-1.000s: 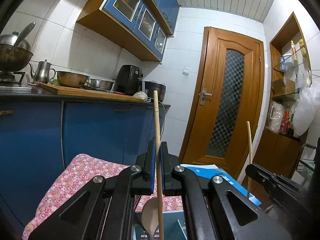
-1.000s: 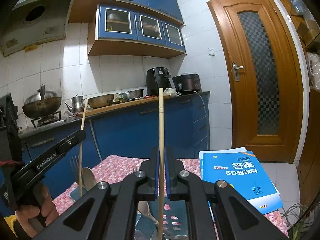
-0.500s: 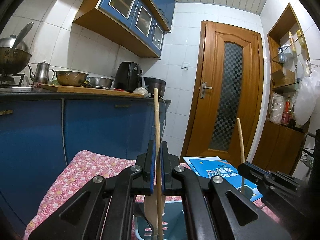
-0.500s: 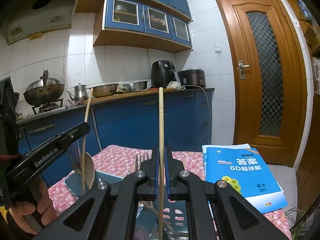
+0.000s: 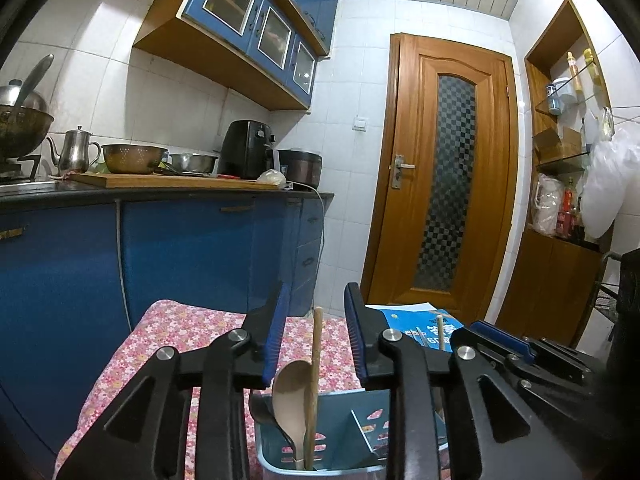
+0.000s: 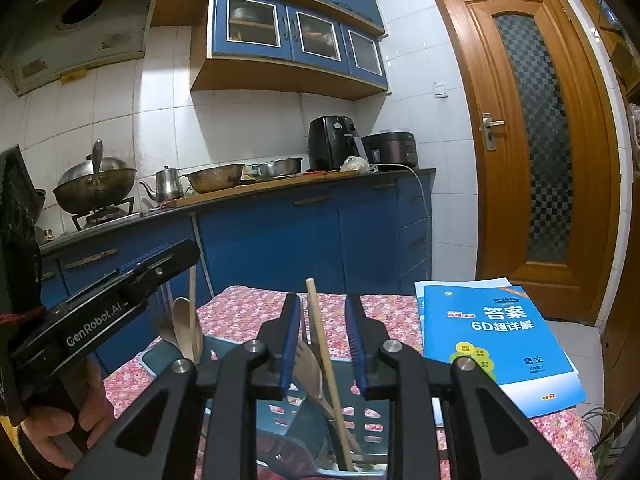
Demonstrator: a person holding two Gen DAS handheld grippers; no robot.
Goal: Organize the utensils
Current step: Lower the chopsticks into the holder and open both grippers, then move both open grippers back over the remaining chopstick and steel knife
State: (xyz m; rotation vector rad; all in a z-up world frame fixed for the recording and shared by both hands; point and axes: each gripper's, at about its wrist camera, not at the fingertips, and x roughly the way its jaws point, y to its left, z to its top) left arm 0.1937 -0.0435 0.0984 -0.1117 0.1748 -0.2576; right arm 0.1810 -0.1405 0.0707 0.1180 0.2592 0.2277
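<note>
A blue-grey plastic utensil holder [image 5: 340, 420] [image 6: 372, 416] stands on the flowered tablecloth right below both grippers. My left gripper [image 5: 315, 312] has its jaws opening. A thin wooden stick [image 5: 316, 360] stands loose between them, its lower end in the holder beside a wooden spoon [image 5: 290, 384]. My right gripper [image 6: 323, 308] is also opening. A second wooden stick [image 6: 326, 356] leans free between its pads, its foot in another compartment with a wooden spoon [image 6: 310, 364]. Neither pair of pads touches its stick. In the right wrist view, the left gripper [image 6: 160, 264] shows at left.
A blue workbook [image 6: 492, 340] [image 5: 416, 324] lies on the flowered tablecloth [image 6: 248, 308] to the right of the holder. Blue kitchen cabinets [image 5: 180, 248] with pots on the counter stand behind, and a wooden door [image 5: 444, 184] at back right. A hand [image 6: 60, 432] holds the left gripper.
Both grippers, shut on their sticks before, now have their jaws apart. Both sticks have dropped lower into the holder and stand free.
</note>
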